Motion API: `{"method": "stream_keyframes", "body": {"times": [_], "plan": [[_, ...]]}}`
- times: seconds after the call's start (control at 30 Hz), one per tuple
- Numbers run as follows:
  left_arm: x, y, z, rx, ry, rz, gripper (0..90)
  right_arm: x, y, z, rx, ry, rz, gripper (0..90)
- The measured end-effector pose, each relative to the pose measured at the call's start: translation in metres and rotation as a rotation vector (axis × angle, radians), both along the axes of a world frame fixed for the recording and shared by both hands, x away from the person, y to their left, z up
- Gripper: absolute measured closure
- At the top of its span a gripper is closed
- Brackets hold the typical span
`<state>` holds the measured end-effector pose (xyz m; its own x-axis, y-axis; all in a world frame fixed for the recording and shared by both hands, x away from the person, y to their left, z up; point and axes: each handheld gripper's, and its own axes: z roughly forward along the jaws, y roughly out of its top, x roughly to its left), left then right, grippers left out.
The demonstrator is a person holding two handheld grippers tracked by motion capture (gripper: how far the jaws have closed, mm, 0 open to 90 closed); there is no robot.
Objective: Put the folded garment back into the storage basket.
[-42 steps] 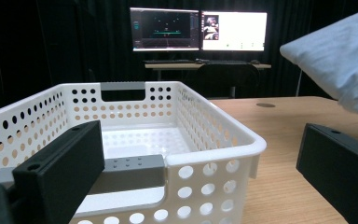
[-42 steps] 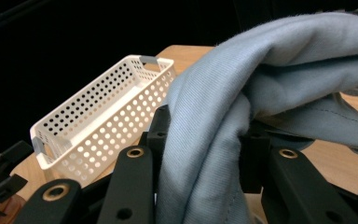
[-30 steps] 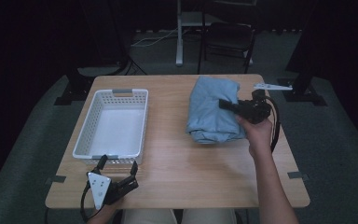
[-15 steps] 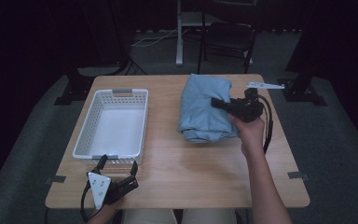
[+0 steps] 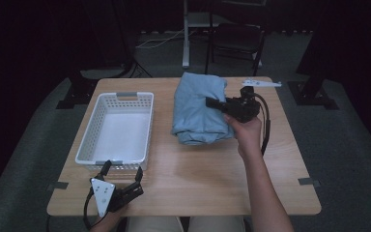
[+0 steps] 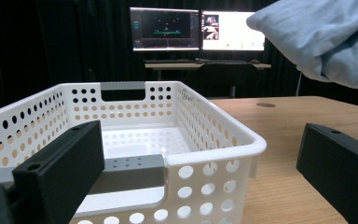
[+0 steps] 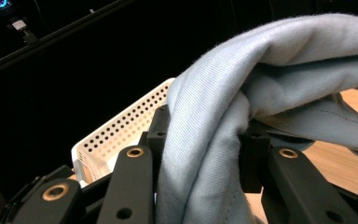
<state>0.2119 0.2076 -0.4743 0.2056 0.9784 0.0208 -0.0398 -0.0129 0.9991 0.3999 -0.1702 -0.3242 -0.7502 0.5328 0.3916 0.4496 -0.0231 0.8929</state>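
R gripper (image 5: 212,102) tips buried in cloth (image 5: 198,108)

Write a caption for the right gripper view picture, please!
Right claw pinching folded blue cloth, white basket behind.

The folded garment (image 5: 199,110) is soft, matt, pale blue knit cloth, finely ribbed. The basket (image 5: 118,128) is white perforated plastic, faintly glossy, with grey handles. The table (image 5: 207,171) is smooth light wood. Both grippers' jaws look like matt black plastic.
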Motion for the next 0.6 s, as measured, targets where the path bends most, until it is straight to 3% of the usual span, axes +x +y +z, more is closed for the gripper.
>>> {"method": "stream_keyframes", "body": {"times": [0.23, 0.43, 0.6], "plan": [[0.0, 0.0, 0.0, 0.0, 0.001, 0.0, 2.1, 0.002, 0.013, 0.004, 0.001, -0.012, 0.018, 65.8], [0.0, 0.0, 0.0, 0.0, 0.002, 0.0, 2.2, 0.005, 0.022, 0.003, 0.034, -0.007, 0.029, 65.8], [0.0, 0.0, 0.0, 0.0, 0.002, -0.003, 2.1, 0.007, 0.032, 0.003, 0.026, -0.013, 0.045, 65.8]]}}
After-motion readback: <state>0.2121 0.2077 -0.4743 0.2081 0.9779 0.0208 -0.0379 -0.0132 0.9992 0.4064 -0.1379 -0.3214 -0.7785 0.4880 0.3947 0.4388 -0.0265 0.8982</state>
